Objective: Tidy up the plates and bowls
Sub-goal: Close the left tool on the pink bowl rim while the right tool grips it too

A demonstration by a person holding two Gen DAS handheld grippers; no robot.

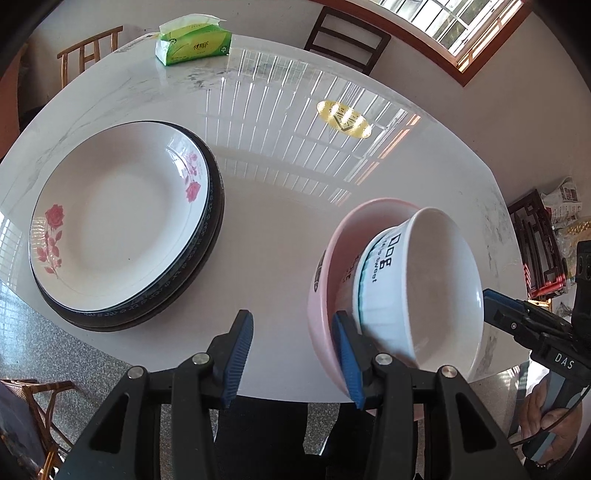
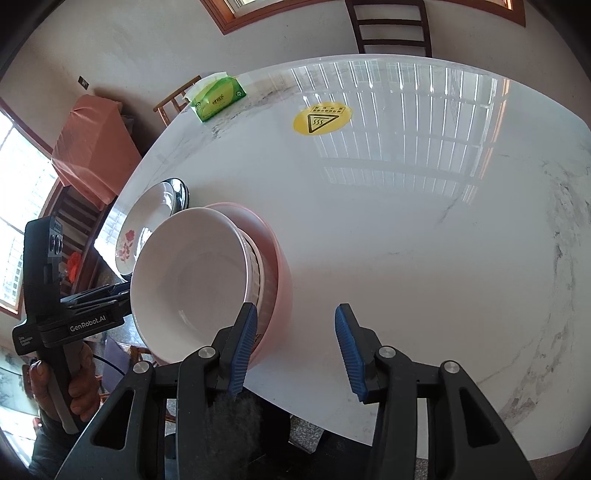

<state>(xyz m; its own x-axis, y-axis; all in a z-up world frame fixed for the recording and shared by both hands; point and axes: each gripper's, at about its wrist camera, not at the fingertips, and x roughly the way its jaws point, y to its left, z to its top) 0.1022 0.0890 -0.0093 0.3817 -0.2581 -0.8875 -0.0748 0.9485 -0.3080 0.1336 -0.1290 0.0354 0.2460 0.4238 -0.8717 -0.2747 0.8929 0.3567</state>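
At the near edge of the white marble table (image 2: 406, 221), my two grippers flank a pair of nested bowls. The white bowl (image 1: 436, 288), lettered on its outer wall, sits tilted inside the pink bowl (image 1: 325, 295), and both rest on the table close to its near rim. My left gripper (image 1: 291, 358) has its jaws spread, with nothing between the blue pads; its right-hand pad (image 1: 347, 362) lies against the pink bowl's outer wall, though I cannot tell whether it actually touches. My right gripper (image 2: 295, 347) likewise stands with jaws spread and empty, its left-hand pad (image 2: 243, 347) just beside the pink bowl's near side. A hand (image 2: 77, 384) grips the left tool's handle in the right wrist view. To the bowls' left, a white plate with red roses (image 1: 118, 218) tops a stack of dark-rimmed plates (image 1: 210, 236). Farther back lie a green tissue pack (image 1: 195, 42) and a yellow warning sticker (image 2: 321, 120). Wooden chairs (image 2: 391, 26) stand beyond the table.
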